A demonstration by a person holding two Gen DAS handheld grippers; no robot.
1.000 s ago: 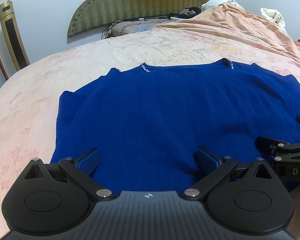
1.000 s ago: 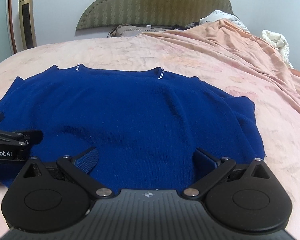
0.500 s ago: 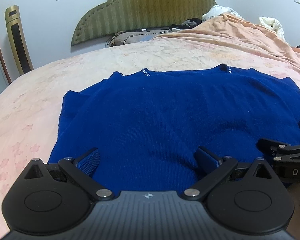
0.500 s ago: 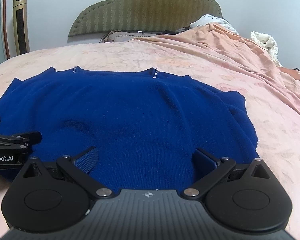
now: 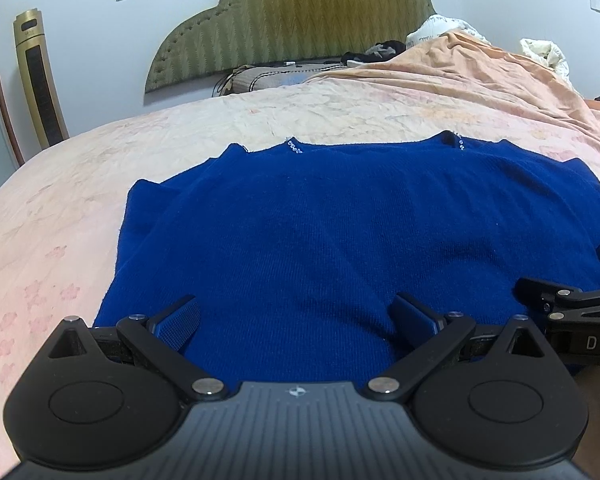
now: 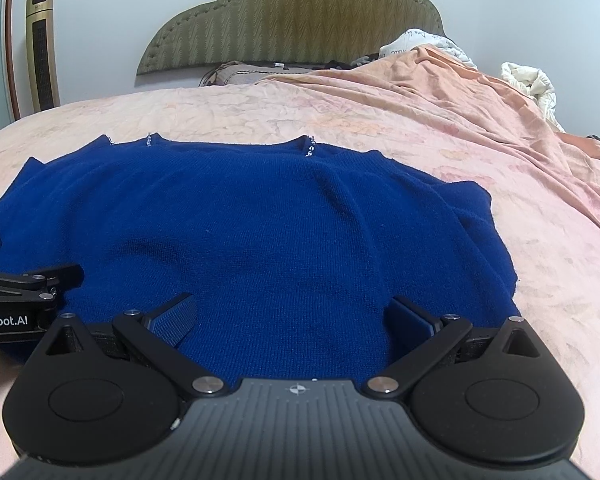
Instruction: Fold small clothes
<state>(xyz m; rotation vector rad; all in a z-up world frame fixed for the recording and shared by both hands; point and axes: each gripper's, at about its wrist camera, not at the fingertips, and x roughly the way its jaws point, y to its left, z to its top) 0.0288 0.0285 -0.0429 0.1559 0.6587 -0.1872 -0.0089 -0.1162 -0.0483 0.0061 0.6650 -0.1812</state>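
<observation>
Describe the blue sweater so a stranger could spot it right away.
Start at the big bed with the green headboard. On its pink floral sheet, nearest the cameras, lies the blue sweater, spread flat. It is the only deep blue thing there, with small sparkly beads at the neckline.

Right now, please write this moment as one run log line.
blue sweater: flat on bed | left hand-held gripper: open | right hand-held gripper: open | fold: not begun

A blue sweater (image 6: 260,240) is spread flat on the bed (image 6: 500,208), neckline toward the green headboard (image 6: 288,20). The right gripper (image 6: 292,316) is held over its near hem with fingers (image 6: 172,320) set wide apart. The left gripper (image 6: 28,284) is seen at the left edge.
</observation>
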